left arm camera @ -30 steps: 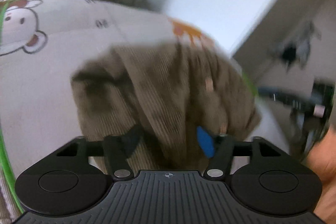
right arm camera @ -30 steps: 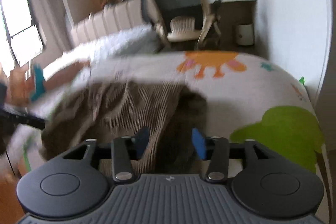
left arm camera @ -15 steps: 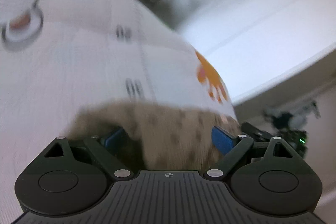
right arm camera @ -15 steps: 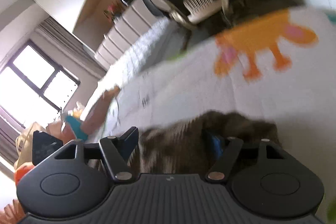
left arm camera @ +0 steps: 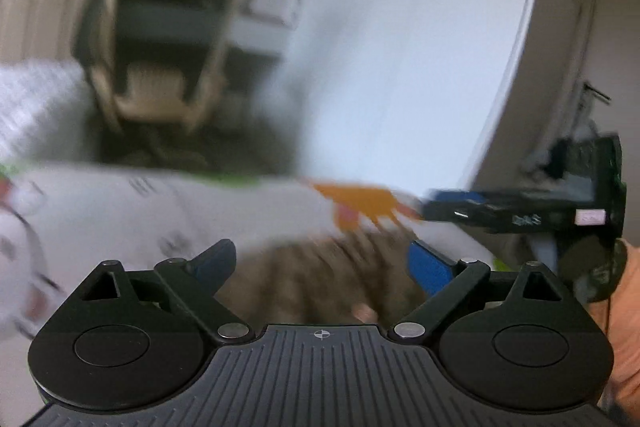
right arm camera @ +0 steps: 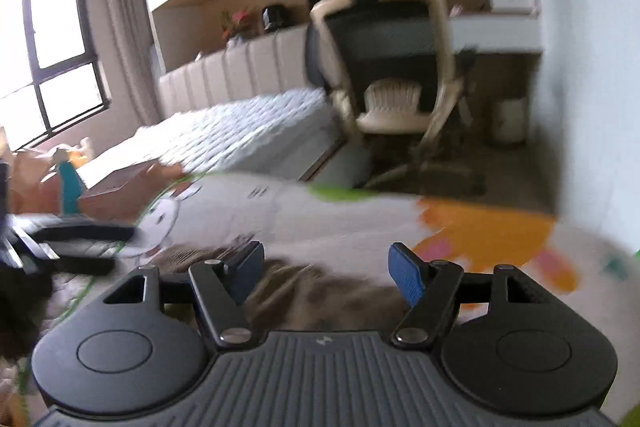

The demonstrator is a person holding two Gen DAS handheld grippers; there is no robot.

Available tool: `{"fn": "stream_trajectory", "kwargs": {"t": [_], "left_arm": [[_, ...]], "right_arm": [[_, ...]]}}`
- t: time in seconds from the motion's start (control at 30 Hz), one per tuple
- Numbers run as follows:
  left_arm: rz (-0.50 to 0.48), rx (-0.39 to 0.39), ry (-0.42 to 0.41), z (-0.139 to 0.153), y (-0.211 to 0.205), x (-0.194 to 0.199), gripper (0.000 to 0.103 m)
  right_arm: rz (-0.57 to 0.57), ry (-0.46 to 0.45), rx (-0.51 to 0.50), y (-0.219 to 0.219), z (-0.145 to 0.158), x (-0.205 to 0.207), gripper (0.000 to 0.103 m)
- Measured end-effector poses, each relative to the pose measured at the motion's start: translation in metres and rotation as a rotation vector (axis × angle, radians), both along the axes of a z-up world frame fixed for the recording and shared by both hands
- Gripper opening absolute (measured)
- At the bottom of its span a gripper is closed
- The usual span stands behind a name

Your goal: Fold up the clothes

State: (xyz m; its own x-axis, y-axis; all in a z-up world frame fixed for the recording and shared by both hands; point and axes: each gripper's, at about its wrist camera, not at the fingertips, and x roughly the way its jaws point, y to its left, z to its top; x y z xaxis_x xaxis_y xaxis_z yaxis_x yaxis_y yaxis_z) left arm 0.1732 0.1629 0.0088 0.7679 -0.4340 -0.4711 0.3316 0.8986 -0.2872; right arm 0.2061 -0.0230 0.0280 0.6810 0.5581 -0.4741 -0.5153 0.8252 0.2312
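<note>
A brown ribbed garment (left arm camera: pixel 316 279) lies in a heap on a white cartoon-printed cover (left arm camera: pixel 120 203). In the left wrist view, blurred by motion, my left gripper (left arm camera: pixel 320 265) hangs open above it with nothing between its blue pads. The same garment (right arm camera: pixel 320 291) shows under my right gripper (right arm camera: pixel 326 273), which is also open and holds nothing. The right gripper's body (left arm camera: pixel 520 211) appears at the right of the left wrist view, and the left one (right arm camera: pixel 60 239) at the left of the right wrist view.
The cover carries an orange animal print (right arm camera: pixel 488 235) and green patches. Beyond the cover's far edge stand a beige office chair (right arm camera: pixel 400 79), a desk (right arm camera: pixel 496 31) and a white quilted mattress (right arm camera: pixel 248 131). A white wall (left arm camera: pixel 400 47) runs along the right.
Both grippers went from narrow around the brown garment to wide open and tilted upward. The garment dropped low in both views and lies on the cover.
</note>
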Motion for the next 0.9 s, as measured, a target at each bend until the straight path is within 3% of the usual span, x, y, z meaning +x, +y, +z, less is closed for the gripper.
{"fn": "stream_trajectory", "kwargs": {"t": [0.07, 0.17, 0.23, 0.37, 0.53, 0.63, 0.8, 0.9], "left_arm": [[0.026, 0.002, 0.092, -0.027, -0.01, 0.008, 0.097], [0.067, 0.023, 0.148, -0.055, -0.015, 0.0, 0.097], [0.049, 0.047, 0.151, -0.056, -0.018, -0.009, 0.098], [0.04, 0.0, 0.183, -0.052, -0.005, -0.018, 0.099], [0.051, -0.05, 0.231, -0.061, 0.007, -0.024, 0.099], [0.037, -0.066, 0.239, -0.051, 0.009, -0.028, 0.099], [0.036, -0.112, 0.143, -0.026, 0.014, -0.018, 0.1], [0.088, -0.121, 0.159, -0.035, 0.017, 0.005, 0.1]], "right_arm": [[-0.003, 0.064, -0.041, 0.013, -0.022, 0.0, 0.07], [-0.011, 0.105, -0.124, 0.02, -0.048, -0.012, 0.068], [-0.013, 0.07, -0.19, 0.022, -0.047, -0.028, 0.068], [-0.045, 0.034, -0.229, 0.02, -0.032, -0.056, 0.069], [-0.084, 0.073, -0.313, 0.016, -0.056, -0.07, 0.073], [-0.078, 0.056, -0.332, 0.016, -0.05, -0.074, 0.073], [-0.083, -0.029, -0.337, 0.014, -0.025, -0.069, 0.074], [-0.121, -0.066, -0.325, 0.017, -0.018, -0.054, 0.075]]}}
